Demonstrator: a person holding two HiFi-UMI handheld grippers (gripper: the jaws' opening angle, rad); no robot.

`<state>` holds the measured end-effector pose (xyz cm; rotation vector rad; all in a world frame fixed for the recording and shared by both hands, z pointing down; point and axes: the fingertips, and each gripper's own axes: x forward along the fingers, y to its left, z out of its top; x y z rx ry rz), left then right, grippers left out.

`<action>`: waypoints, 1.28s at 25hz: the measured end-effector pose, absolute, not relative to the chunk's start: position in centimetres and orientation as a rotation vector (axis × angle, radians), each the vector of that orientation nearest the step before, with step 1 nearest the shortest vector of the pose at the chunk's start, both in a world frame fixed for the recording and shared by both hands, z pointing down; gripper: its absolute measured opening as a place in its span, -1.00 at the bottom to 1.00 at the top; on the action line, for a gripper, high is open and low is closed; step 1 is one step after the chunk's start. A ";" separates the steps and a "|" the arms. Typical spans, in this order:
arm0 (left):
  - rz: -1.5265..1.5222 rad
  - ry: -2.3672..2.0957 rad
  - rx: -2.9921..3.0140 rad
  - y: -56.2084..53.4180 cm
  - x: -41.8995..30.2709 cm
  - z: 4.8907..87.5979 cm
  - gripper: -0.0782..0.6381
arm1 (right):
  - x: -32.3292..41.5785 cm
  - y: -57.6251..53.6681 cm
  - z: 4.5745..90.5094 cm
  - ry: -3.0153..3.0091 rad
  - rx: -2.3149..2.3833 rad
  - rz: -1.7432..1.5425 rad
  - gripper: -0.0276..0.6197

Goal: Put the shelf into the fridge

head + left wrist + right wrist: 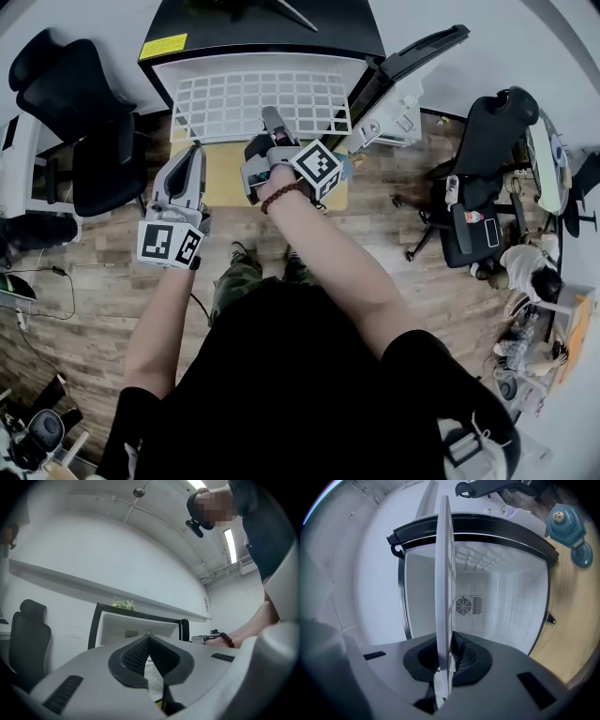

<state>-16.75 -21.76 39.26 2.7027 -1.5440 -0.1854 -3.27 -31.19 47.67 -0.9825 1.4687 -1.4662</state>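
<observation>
The white wire shelf [262, 101] lies flat, its far part inside the open black fridge [262, 33]. My right gripper [272, 120] is shut on the middle of the shelf's near edge. In the right gripper view the shelf [443, 573] runs edge-on between the pads [461, 656], toward the white fridge interior [506, 606]. My left gripper [195, 152] hovers by the shelf's near left corner, apart from the right one. Its jaws [148, 639] are shut with nothing between them and point at the fridge [136, 625].
The fridge door [412, 70] stands open to the right. A yellow mat [220, 173] lies on the wooden floor in front of the fridge. Black office chairs stand at the left [80, 112] and right [487, 169]. A blue object [569, 524] sits on the floor by the door.
</observation>
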 end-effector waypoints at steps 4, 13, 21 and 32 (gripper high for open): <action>-0.192 -1.541 2.703 -21.8 -16.8 39.2 -0.73 | -3.2 -30.6 47.6 1.472 -0.986 -1.462 -0.81; -0.216 -1.524 2.718 -21.7 -16.8 38.9 -0.73 | -3.1 -29.9 46.8 1.488 -0.976 -1.440 -0.81; -0.213 -1.508 2.716 -21.4 -16.9 39.4 -0.73 | -2.8 -28.9 46.6 1.480 -1.007 -1.434 -0.81; -0.219 -1.472 2.718 -20.6 -16.2 39.8 -0.73 | -2.6 -26.8 45.4 1.794 -1.156 -1.250 -0.81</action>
